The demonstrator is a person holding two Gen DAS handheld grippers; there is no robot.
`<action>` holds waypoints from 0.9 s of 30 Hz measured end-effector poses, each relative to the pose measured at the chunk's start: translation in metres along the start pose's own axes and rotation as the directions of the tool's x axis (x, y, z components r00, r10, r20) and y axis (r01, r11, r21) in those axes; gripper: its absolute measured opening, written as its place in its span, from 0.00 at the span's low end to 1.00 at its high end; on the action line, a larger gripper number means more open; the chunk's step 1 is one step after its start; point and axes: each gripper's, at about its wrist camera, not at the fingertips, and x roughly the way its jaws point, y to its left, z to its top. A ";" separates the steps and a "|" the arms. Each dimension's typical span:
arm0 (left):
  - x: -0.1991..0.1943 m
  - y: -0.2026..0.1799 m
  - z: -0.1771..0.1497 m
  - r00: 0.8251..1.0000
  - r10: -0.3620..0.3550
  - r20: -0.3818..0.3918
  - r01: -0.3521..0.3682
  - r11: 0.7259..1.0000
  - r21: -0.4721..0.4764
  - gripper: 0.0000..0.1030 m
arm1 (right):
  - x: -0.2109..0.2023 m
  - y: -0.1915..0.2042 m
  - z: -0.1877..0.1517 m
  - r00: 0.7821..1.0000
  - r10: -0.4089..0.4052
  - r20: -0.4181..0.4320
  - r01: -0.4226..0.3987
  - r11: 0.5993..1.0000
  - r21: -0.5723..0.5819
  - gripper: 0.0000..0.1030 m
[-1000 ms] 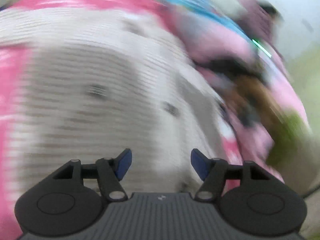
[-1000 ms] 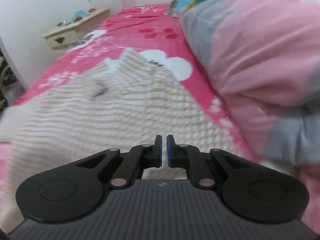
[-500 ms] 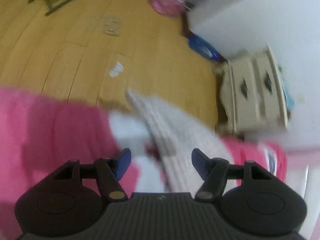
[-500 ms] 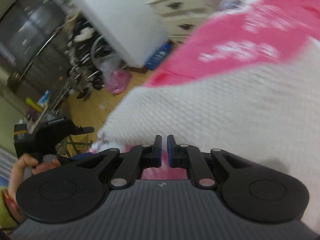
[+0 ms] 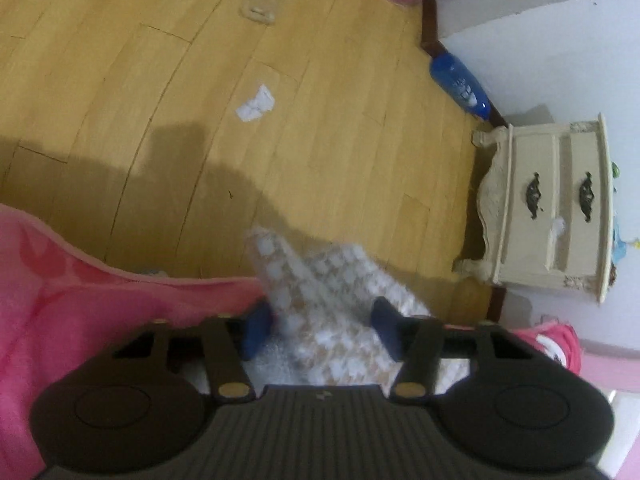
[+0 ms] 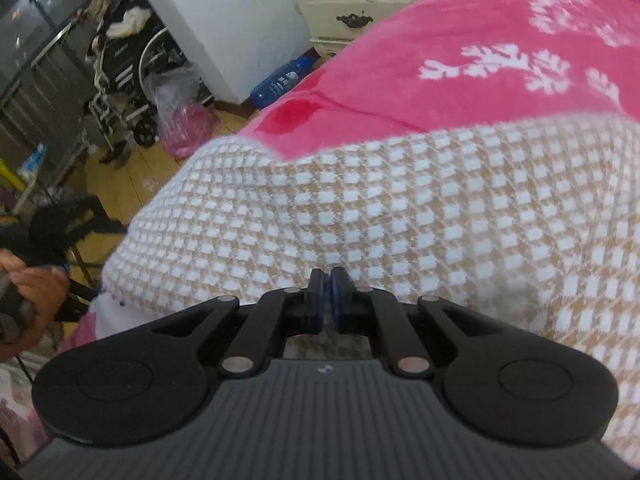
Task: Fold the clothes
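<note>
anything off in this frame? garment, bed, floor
Yes. One corner of the checked knit garment hangs past the edge of the pink bedspread over the wooden floor, between the open left gripper. On the floor: a crumpled paper scrap and a blue bottle on its side.

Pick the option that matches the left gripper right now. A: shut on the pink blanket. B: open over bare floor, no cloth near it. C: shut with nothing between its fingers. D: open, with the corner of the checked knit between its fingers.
D: the left gripper has its blue fingers spread wide, and the corner of the checked knit lies between them, over the edge of the pink blanket.
</note>
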 end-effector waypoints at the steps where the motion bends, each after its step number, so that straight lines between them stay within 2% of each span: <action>1: -0.004 -0.005 -0.004 0.999 0.008 0.032 -0.009 1.000 0.020 0.38 | 0.000 -0.003 -0.001 1.000 0.009 0.003 -0.009 1.000 0.014 0.02; 3: -0.012 -0.017 -0.013 0.995 0.014 0.097 -0.022 0.997 0.079 0.29 | 0.000 -0.006 -0.003 1.000 0.017 0.010 -0.017 0.999 0.029 0.02; 5: -0.022 -0.029 -0.021 0.989 0.016 0.150 -0.037 0.990 0.137 0.27 | 0.002 -0.006 -0.004 1.000 0.015 0.017 -0.016 1.000 0.021 0.01; 7: -0.032 -0.043 -0.031 0.984 0.017 0.176 -0.053 0.978 0.200 0.20 | 0.003 -0.006 -0.004 1.000 0.013 0.019 -0.014 1.000 0.014 0.01; 10: -0.056 -0.067 -0.052 0.970 -0.003 0.243 -0.073 0.950 0.302 0.20 | 0.007 0.001 0.001 1.000 -0.006 -0.003 0.006 1.000 -0.028 0.01; 12: -0.076 -0.081 -0.069 0.958 -0.042 0.284 -0.061 0.937 0.345 0.19 | 0.004 0.002 0.007 1.000 -0.005 -0.022 0.004 1.000 -0.027 0.01; 14: -0.100 -0.094 -0.089 0.945 -0.114 0.306 -0.016 0.920 0.392 0.19 | -0.009 -0.004 0.014 1.000 0.028 -0.010 -0.028 0.999 0.043 0.03; 16: -0.129 -0.109 -0.117 0.927 -0.205 0.313 0.023 0.867 0.498 0.19 | -0.039 -0.014 0.011 0.996 0.063 0.064 -0.070 0.992 0.109 0.05; 17: -0.144 -0.114 -0.133 0.916 -0.250 0.312 0.038 0.832 0.554 0.19 | -0.057 -0.020 0.006 0.992 0.079 0.101 -0.092 0.987 0.131 0.05; 18: -0.160 -0.120 -0.152 0.904 -0.304 0.299 0.060 0.785 0.616 0.19 | -0.076 -0.027 0.000 0.986 0.096 0.138 -0.116 0.982 0.150 0.05; 20: -0.189 -0.125 -0.191 0.880 -0.407 0.246 0.106 0.673 0.732 0.18 | -0.114 -0.045 -0.015 0.972 0.116 0.205 -0.154 0.971 0.180 0.06; 23: -0.228 -0.117 -0.259 0.847 -0.522 0.100 0.179 0.458 0.870 0.18 | -0.176 -0.078 -0.051 0.947 0.130 0.293 -0.207 0.946 0.249 0.06; 25: -0.248 -0.102 -0.306 0.832 -0.555 -0.015 0.219 0.303 0.928 0.18 | -0.220 -0.103 -0.083 0.932 0.126 0.340 -0.243 0.913 0.328 0.06; 27: -0.262 -0.079 -0.347 0.827 -0.550 -0.117 0.247 0.169 0.954 0.18 | -0.261 -0.122 -0.115 0.927 0.102 0.360 -0.248 0.889 0.386 0.06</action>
